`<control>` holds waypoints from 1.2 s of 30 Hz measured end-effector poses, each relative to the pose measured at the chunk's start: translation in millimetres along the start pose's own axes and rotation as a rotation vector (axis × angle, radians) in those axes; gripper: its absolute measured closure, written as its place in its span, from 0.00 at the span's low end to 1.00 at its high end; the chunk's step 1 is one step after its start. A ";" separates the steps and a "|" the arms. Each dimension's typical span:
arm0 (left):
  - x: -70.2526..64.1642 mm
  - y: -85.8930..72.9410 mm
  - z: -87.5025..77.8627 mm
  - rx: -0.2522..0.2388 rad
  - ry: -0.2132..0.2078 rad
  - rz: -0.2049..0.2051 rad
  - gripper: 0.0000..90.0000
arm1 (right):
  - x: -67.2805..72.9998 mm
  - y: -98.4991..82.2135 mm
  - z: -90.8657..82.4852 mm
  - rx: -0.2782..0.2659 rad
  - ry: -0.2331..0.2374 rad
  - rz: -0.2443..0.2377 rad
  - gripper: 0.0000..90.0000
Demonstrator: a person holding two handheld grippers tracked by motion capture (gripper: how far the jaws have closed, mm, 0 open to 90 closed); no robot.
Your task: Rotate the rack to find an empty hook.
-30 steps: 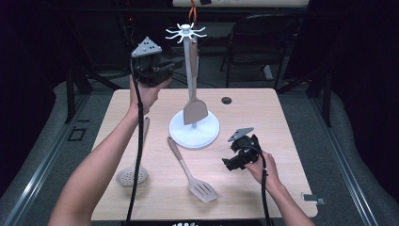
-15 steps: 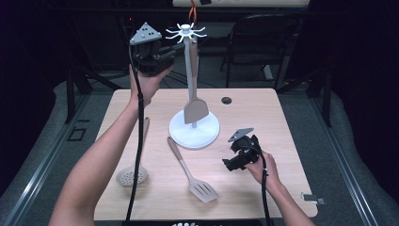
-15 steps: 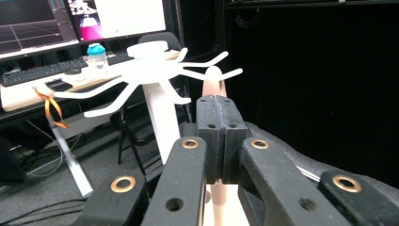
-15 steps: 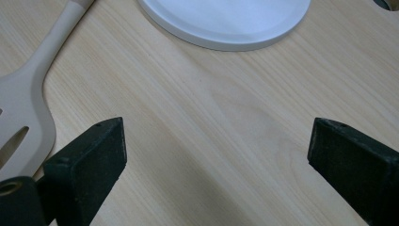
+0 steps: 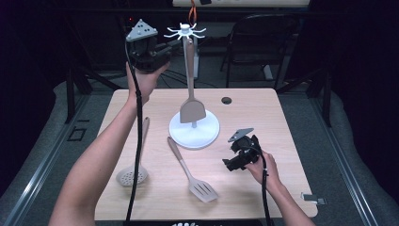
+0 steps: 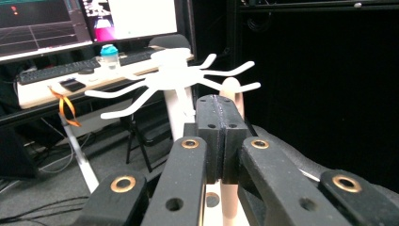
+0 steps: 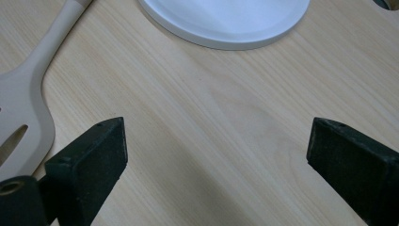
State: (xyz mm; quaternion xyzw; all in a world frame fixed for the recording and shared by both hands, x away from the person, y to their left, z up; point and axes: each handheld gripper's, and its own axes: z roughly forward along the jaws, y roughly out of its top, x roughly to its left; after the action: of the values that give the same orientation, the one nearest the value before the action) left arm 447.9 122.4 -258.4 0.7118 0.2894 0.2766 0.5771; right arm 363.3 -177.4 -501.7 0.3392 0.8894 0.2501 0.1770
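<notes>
A white utensil rack stands mid-table on a round base (image 5: 207, 133), its hooked top (image 5: 186, 32) high above. A beige spatula (image 5: 191, 110) hangs down the rack's pole. My left gripper (image 5: 175, 44) is raised beside the hooks, shut, pads pressed together (image 6: 219, 101). The spatula's handle tip (image 6: 231, 92) sits just behind them under the rack top (image 6: 171, 70); I cannot tell whether they touch. My right gripper (image 5: 228, 165) rests low on the table, open (image 7: 216, 150), with bare wood between the jaws. A slotted spatula (image 5: 190, 172) (image 7: 23, 122) and a perforated skimmer (image 5: 134, 165) lie flat on the table.
The rack base (image 7: 226, 19) lies just beyond the right gripper. A cable hole (image 5: 227, 100) marks the far table edge. A chair (image 5: 263, 42) stands behind the table. A desk with keyboard (image 6: 56, 70) and a bottle (image 6: 109, 55) is farther back.
My left gripper has risen a little, closer to the rack's hooked top. The right gripper and the utensils on the table have stayed where they were.
</notes>
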 end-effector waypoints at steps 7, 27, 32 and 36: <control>7.1 -0.5 1.3 -0.008 0.021 -0.022 1.00 | 0.7 0.6 0.2 0.008 0.000 -0.008 0.06; 18.7 1.3 5.3 0.006 0.056 -0.038 1.00 | 1.4 0.7 0.8 0.011 -0.001 -0.009 0.06; 20.9 1.6 5.5 0.008 0.056 -0.039 1.00 | 1.5 0.9 0.7 0.015 -0.003 -0.012 0.06; 21.2 0.1 1.1 -0.003 0.031 -0.038 0.88 | 1.6 0.8 0.6 0.014 -0.002 -0.013 0.06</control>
State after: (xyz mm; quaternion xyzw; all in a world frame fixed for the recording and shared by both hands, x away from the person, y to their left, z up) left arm 463.1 137.2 -257.2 0.7010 0.3111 0.2771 0.5789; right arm 362.9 -175.6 -501.9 0.3349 0.8932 0.2423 0.1770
